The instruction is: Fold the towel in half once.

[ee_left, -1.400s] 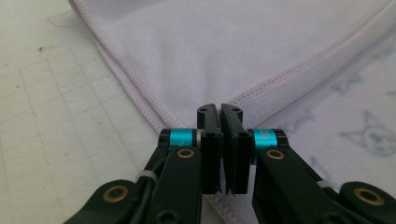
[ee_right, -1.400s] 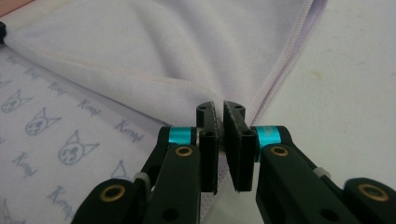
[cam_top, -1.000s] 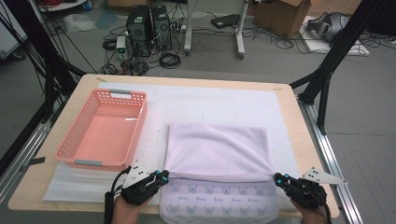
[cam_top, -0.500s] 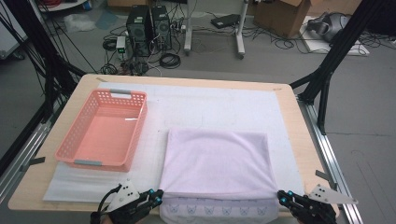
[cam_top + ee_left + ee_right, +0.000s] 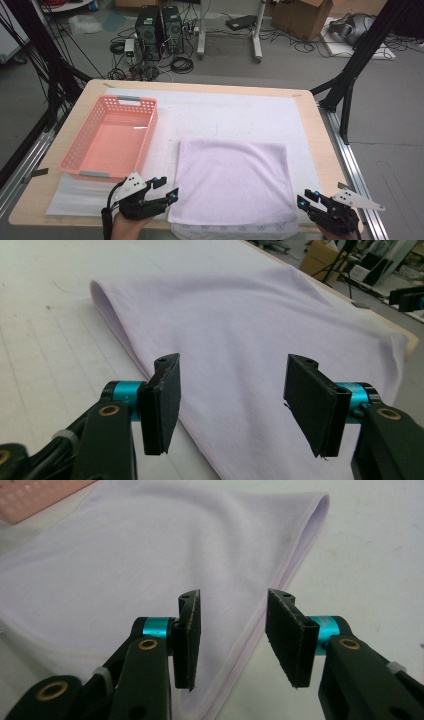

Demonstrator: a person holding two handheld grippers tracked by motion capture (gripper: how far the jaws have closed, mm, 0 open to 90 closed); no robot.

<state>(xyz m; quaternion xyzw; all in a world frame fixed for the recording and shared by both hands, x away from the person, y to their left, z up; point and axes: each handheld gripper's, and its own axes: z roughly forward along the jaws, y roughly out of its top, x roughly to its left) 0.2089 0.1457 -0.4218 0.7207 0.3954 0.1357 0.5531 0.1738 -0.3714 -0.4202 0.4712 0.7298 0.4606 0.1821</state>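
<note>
Folded towel (image 5: 232, 182), pale lilac, soft matte knit, lies flat as a rough rectangle on the near half of the desk (image 5: 320, 150), on a white gridded mat (image 5: 235, 112). Far edge is a rounded fold; near edge shows stacked layers with a thin hemmed border and a patterned strip poking out below.

Left gripper (image 5: 167, 189) sits at the towel's near left corner, black body with teal collars and a grey three-cornered plate on top, cable trailing off it. In the left gripper view its fingers (image 5: 162, 402) are flat black rectangular pads, standing well apart; they have just been opening, nothing pinched, towel fabric lies beyond and under the gap, not pressed.

Right gripper (image 5: 301, 200) is at the near right corner, same build. In the right gripper view its fingers (image 5: 189, 637) are also parted, narrower gap than the left; they have just been opening too. The towel's hemmed side edge runs through the gap below the pads, pads not touching it as far as can be seen. Both released, towel loose on the mat.

Pink plastic basket (image 5: 112, 142), rectangular, perforated lattice walls, grey handle tabs at both ends, sits left of the towel, just apart from it. Desk is light wood with rounded corners.
</note>
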